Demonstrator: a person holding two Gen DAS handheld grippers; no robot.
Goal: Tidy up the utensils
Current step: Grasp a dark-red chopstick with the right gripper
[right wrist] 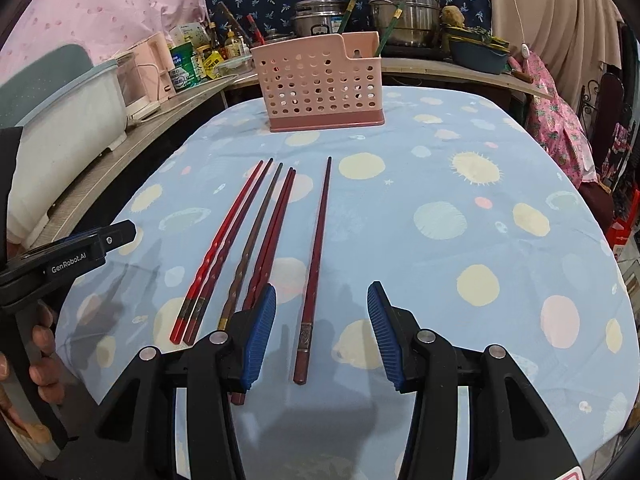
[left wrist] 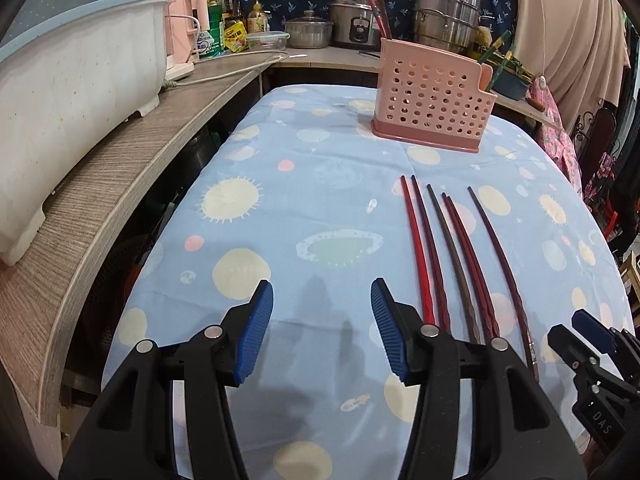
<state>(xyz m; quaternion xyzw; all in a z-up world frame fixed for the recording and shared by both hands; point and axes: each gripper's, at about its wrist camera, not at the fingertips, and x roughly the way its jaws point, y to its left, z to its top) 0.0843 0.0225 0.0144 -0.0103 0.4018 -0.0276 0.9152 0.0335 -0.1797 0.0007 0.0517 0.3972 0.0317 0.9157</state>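
Six chopsticks lie side by side on the cloth, near of the pink holder. The left gripper and the right gripper both gape empty. The right's finger hides two handle ends.

The left gripper and right gripper both tilt downward, blue pads apart, nothing pressed between them. A hand wraps the left gripper's handle, fingers curled around it.
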